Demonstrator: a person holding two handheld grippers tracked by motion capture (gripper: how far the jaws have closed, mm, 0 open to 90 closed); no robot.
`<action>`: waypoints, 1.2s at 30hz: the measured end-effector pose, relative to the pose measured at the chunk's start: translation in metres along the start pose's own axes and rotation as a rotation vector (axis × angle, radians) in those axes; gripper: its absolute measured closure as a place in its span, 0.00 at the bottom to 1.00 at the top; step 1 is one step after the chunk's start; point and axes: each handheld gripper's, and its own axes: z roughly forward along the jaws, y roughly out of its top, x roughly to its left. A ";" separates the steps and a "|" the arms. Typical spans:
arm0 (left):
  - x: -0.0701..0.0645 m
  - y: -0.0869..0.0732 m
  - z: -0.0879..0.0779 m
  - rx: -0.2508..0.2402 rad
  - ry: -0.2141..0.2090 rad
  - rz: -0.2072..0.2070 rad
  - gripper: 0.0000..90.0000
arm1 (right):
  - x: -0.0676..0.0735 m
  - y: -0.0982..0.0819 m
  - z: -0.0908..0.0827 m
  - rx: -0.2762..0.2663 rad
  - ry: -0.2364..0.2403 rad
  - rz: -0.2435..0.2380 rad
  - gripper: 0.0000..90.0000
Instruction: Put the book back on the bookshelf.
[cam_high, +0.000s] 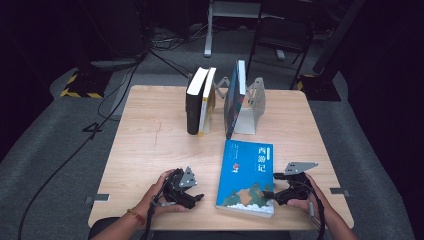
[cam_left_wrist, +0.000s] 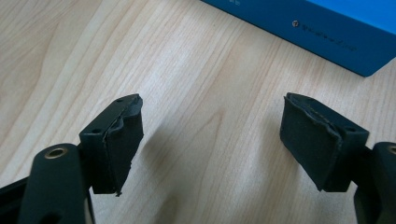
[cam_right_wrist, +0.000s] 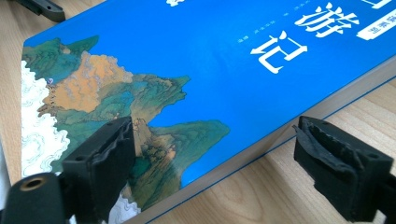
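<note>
A blue book with white characters and a mountain painting on its cover lies flat near the table's front edge, right of centre. My right gripper is at the book's lower right edge. In the right gripper view its jaws stand apart, one over the cover, the other beside the page edge over the wood, and neither pad presses on the book. My left gripper sits low over bare wood left of the book, open with nothing between its jaws. The book's spine lies just beyond it.
At the back of the wooden table a black book and a pale yellow one stand upright together. A teal book leans on a metal bookend. Cables run across the floor on the left.
</note>
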 end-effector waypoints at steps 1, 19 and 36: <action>0.001 -0.001 0.000 -0.008 -0.011 -0.010 0.24 | 0.001 0.000 0.000 0.000 -0.001 -0.003 0.13; 0.005 -0.004 0.005 -0.037 -0.066 -0.019 0.19 | 0.017 0.008 0.010 0.009 -0.073 -0.066 0.00; -0.008 0.010 0.014 -0.016 -0.096 0.021 0.19 | 0.015 -0.011 -0.023 0.042 0.065 -0.188 0.27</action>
